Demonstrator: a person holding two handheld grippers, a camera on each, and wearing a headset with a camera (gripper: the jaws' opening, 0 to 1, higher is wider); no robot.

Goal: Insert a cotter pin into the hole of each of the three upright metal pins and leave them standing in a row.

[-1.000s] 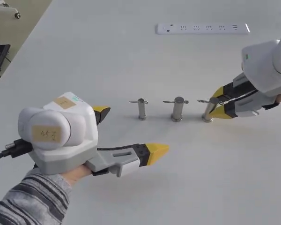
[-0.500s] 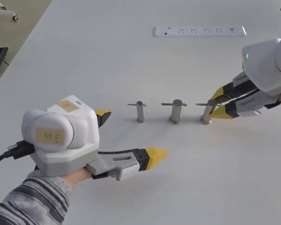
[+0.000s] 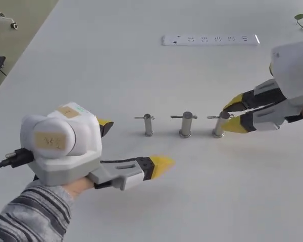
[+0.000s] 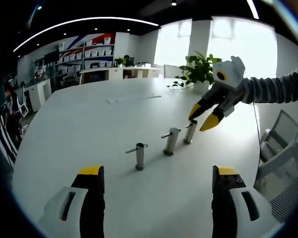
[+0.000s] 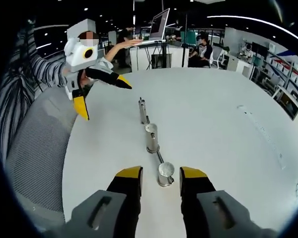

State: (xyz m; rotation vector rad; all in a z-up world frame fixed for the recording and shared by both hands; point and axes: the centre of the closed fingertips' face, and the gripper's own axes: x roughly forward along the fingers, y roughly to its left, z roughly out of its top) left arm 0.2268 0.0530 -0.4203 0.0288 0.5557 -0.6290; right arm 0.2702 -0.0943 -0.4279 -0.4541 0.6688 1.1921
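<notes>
Metal pins (image 3: 186, 125) stood upright in a row on the table (image 3: 141, 65), each apparently carrying a horizontal cotter pin (image 3: 178, 117). The right gripper (image 3: 228, 117) straddled the rightmost pin (image 5: 165, 174), jaws apart and not clamping. The left gripper (image 3: 136, 143) hovered wide open, well apart. A power strip (image 3: 209, 39) lay beyond, obstructing nothing.

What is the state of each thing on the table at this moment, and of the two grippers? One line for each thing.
left pin: upright, cotter pin through its top.
middle pin: upright, cotter pin through its top.
right pin: upright, cotter pin through its top.
left gripper: open, holding nothing, apart from the pins.
right gripper: open, one jaw on each side of the right pin.
power strip: lying flat.
</notes>
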